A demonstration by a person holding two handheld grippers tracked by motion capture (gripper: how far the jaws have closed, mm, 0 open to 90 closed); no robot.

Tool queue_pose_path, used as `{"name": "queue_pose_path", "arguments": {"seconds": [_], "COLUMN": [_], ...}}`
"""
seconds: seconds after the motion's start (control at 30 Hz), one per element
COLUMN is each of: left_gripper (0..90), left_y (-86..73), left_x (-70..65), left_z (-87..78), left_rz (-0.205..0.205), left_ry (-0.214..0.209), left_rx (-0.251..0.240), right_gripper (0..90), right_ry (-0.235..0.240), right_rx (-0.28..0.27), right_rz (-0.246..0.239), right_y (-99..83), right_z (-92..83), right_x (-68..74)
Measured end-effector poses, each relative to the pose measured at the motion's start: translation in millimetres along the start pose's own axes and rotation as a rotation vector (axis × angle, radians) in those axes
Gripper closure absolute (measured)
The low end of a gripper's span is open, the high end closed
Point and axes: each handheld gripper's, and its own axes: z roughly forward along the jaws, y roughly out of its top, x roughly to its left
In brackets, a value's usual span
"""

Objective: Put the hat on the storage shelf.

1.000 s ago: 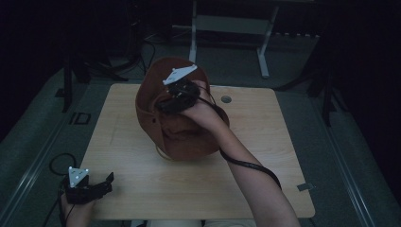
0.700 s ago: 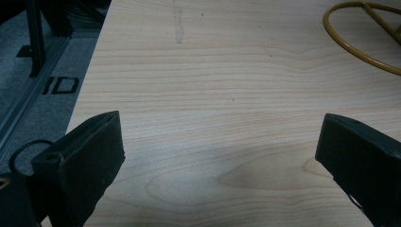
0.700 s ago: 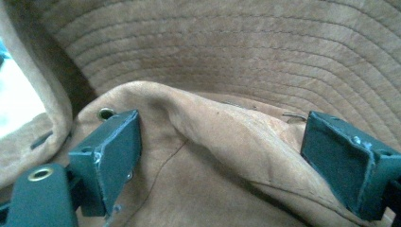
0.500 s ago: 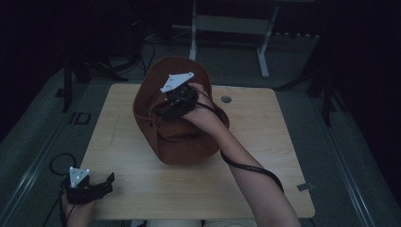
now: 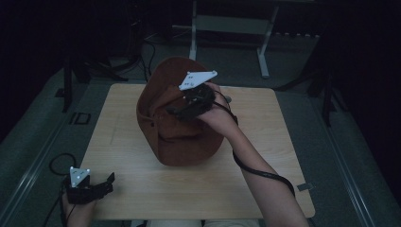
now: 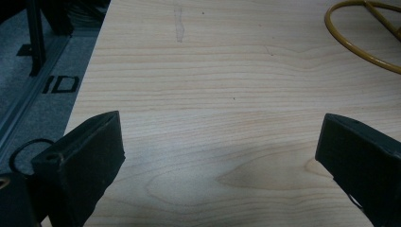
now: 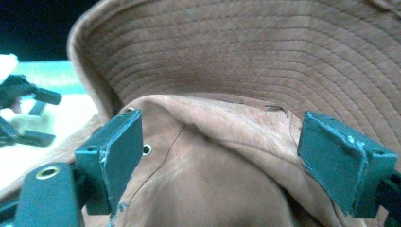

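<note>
- Right gripper is hovering at the brown hat, jaws spread, gripping nothing; hat is sitting mid-table.
- Versus a second ago the hat's brim is standing higher at 12 o'clock, probably being propped or reshaped.
- Left gripper is idling, spread, at 7 o'clock.
- Right gripper view is showing the crown's eyelet; the left gripper view is catching a yellow ring.

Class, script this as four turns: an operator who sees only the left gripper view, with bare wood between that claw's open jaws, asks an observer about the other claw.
Operator: Where is the other claw?
Observer: The right claw is up against a brown hat standing mid-table in the high view.
Operator: Has it gripped the hat?
Observer: Not yet. In the right gripper view its jaws stand open on either side of a fold in the hat's crown.
</note>
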Motion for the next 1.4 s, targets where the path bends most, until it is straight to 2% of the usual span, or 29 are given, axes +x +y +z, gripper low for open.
{"name": "queue_pose_path", "arguments": {"seconds": [0.13, 0.27, 0.53, 0.77, 1.1, 1.23, 1.4], "left_gripper": [2.4, 2.4, 2.4, 2.4, 2.4, 2.4, 2.4], "left_y": [0.0, 0.2, -0.4, -1.2, -1.8, -1.9, -1.8], "left_x": [-0.6, -1.5, -4.4, -4.8, -6.7, -6.9, -5.9], "left_z": [-0.1, 0.3, 1.9, 1.5, 2.2, 2.5, 1.8], "left_rz": [0.001, 0.001, 0.011, 0.009, 0.013, 0.016, 0.016], "left_ry": [-0.005, -0.016, -0.025, -0.029, -0.04, -0.04, -0.03], "left_rx": [-0.003, -0.008, -0.002, -0.002, -0.003, 0.003, -0.003], "right_gripper": [15.0, 15.0, 15.1, 15.1, 15.2, 15.2, 15.3], "right_ry": [0.014, 0.005, -0.003, -0.008, -0.024, -0.028, -0.025], "right_rx": [-0.012, -0.024, -0.037, -0.033, -0.035, -0.016, -0.006], "right_rz": [0.024, 0.057, 0.114, 0.152, 0.188, 0.196, 0.231], "right_y": [-8.2, -19.9, -54.5, -84.5, -125.1, -142.2, -167.3], "right_z": [-11.4, -22.1, -41.1, -58.1, -86.6, -93.5, -97.2], "right_x": [-1.0, -4.2, -14.1, -15.9, -9.9, -4.5, 0.5]}}
